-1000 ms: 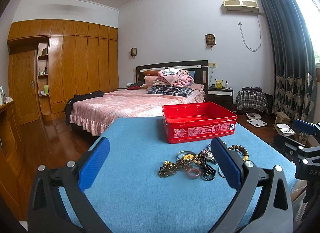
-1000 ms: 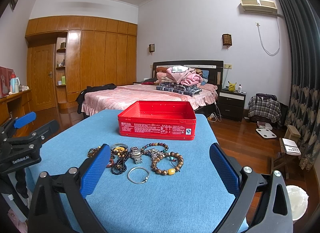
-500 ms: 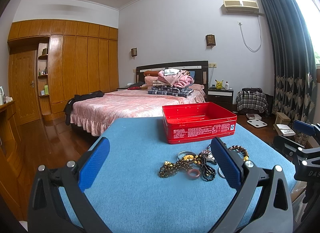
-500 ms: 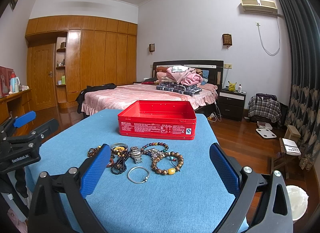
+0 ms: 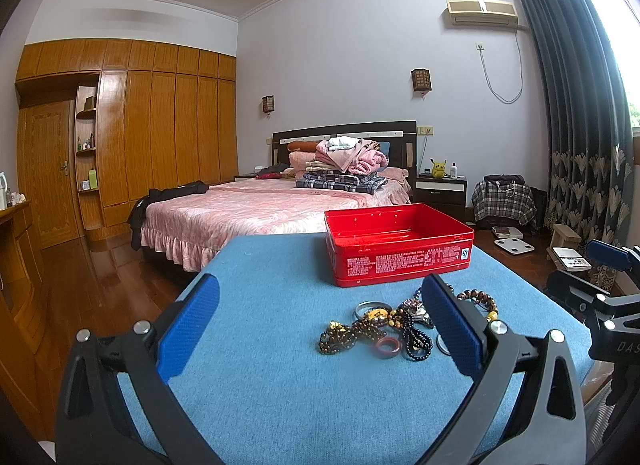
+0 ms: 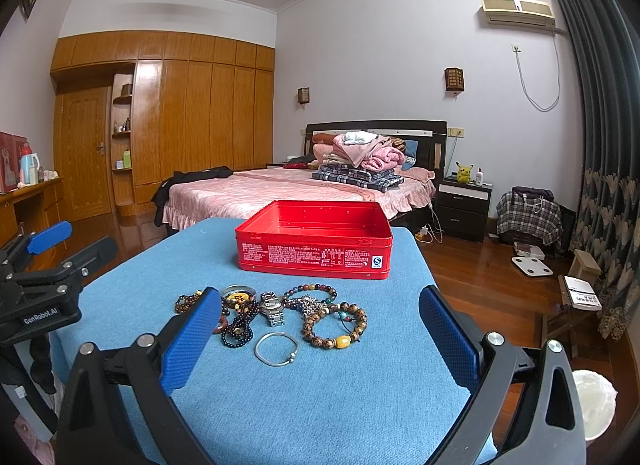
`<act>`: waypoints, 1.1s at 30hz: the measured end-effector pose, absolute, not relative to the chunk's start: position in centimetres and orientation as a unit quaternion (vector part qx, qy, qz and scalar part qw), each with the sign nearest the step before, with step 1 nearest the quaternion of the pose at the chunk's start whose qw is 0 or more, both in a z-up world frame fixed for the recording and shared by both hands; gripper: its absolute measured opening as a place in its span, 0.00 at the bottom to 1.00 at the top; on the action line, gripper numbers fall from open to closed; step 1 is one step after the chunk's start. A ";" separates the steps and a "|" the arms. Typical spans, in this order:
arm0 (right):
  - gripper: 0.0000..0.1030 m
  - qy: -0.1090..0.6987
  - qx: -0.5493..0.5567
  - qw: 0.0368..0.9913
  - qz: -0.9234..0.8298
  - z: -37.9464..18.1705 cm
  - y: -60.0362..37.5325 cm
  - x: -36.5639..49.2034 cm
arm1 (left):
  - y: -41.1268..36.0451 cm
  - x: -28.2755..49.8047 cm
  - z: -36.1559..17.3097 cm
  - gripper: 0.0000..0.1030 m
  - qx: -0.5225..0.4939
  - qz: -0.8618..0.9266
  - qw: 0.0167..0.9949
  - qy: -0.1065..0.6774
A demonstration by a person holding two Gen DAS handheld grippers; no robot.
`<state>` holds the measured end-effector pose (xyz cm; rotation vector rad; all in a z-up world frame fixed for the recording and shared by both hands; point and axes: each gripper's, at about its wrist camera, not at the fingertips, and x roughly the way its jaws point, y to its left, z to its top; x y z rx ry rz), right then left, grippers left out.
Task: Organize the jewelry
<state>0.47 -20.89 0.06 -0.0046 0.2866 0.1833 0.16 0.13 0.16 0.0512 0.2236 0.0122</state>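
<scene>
A pile of jewelry lies on the blue-covered table (image 6: 320, 405): a silver bangle (image 6: 277, 348), a brown bead bracelet with a yellow bead (image 6: 335, 325), a metal watch (image 6: 273, 308), dark bead strings (image 6: 238, 327) and a red ring (image 5: 389, 346). Behind it stands an open, empty red tin box (image 6: 316, 239) (image 5: 400, 243). My right gripper (image 6: 318, 335) is open, held low in front of the pile. My left gripper (image 5: 318, 325) is open too, off to the pile's left side. Each gripper shows at the edge of the other's view.
A bed (image 6: 280, 189) with folded clothes stands beyond the table. Wooden wardrobes (image 6: 180, 133) line the left wall. A nightstand (image 6: 464, 201), a scale (image 6: 532, 265) and a stool (image 6: 576, 297) sit on the wooden floor at right. The table edge drops off close to the right.
</scene>
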 end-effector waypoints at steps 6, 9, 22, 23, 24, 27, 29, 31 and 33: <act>0.94 0.142 -0.002 0.986 0.091 0.0 -20.9 0.5 | 0.2 0.1 0.2 0.95 0.026 0.006 0.993 0.111; 0.94 0.143 -0.002 0.985 0.092 0.0 -20.9 0.5 | 0.1 0.2 0.1 0.95 0.025 0.007 0.993 0.112; 0.94 0.163 0.010 0.982 0.091 -1.3 -21.7 1.5 | 0.4 1.7 -1.2 0.95 0.019 0.009 0.988 0.153; 0.94 0.166 0.011 0.982 0.091 -1.5 -21.7 1.7 | 0.2 2.0 -1.5 0.95 0.019 0.008 0.987 0.160; 0.94 0.169 0.013 0.981 0.091 -1.7 -21.8 1.9 | 0.1 2.2 -1.7 0.95 0.018 0.007 0.986 0.165; 0.92 0.178 0.017 0.979 0.095 -2.3 -21.8 2.4 | -0.4 3.0 -2.7 0.95 0.019 0.004 0.983 0.182; 0.84 0.192 0.017 0.976 0.101 -2.8 -21.5 2.9 | -0.7 3.5 -3.4 0.95 0.020 -0.003 0.981 0.192; 0.73 0.205 0.016 0.972 0.113 -3.4 -21.2 3.5 | -1.2 4.1 -4.2 0.95 0.026 -0.009 0.978 0.205; 0.65 0.226 0.011 0.966 0.123 -4.3 -20.7 4.4 | -1.5 4.5 -4.9 0.93 0.030 -0.012 0.977 0.213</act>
